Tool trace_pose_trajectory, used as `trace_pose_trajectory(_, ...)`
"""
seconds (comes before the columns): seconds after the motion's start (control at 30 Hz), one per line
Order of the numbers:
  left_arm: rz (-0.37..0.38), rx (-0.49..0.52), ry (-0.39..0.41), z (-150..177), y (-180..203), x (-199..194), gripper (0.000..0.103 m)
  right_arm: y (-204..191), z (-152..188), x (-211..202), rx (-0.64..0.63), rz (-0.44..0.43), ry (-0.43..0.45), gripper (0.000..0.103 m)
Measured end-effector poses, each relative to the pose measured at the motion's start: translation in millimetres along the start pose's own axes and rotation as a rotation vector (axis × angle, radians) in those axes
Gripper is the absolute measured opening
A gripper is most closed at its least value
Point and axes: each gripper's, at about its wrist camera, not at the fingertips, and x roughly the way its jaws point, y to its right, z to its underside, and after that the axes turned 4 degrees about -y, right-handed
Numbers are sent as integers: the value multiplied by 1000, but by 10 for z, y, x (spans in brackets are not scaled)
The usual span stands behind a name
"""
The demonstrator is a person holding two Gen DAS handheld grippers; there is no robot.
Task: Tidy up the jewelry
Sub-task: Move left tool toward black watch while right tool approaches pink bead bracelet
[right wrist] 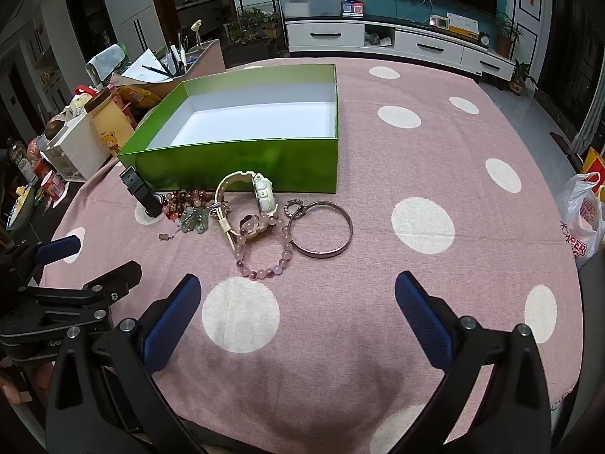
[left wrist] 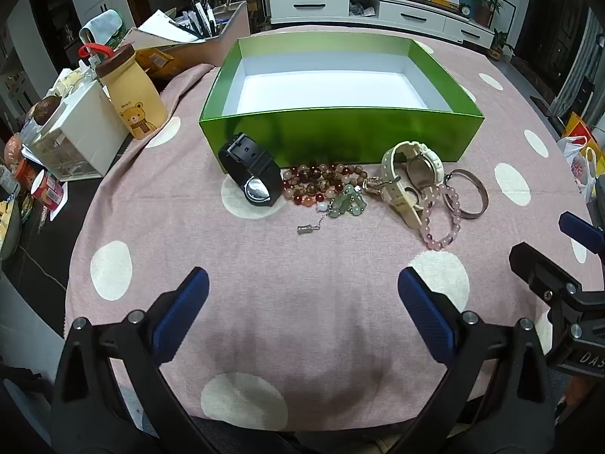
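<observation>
Start | our left claw (left wrist: 302, 295) and right claw (right wrist: 298, 295) gape, empty | jewelry fronts green box (left wrist: 340, 132) for loading

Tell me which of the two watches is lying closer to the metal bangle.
The cream watch. It sits just left of the metal bangle, tangled with the pink bead bracelet; the black watch lies at the row's far left end.
</observation>
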Motion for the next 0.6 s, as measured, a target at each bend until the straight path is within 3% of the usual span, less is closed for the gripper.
trace_pose_trajectory(0.13, 63, -32, -20, -30, -77, 27, 101, 12, 0, -11, 7, -12, 5, 102)
trace_pose_trajectory(0.6, 134, -130, 80, 35, -342, 81, 101, 109, 21, 58, 23, -108, 30, 102)
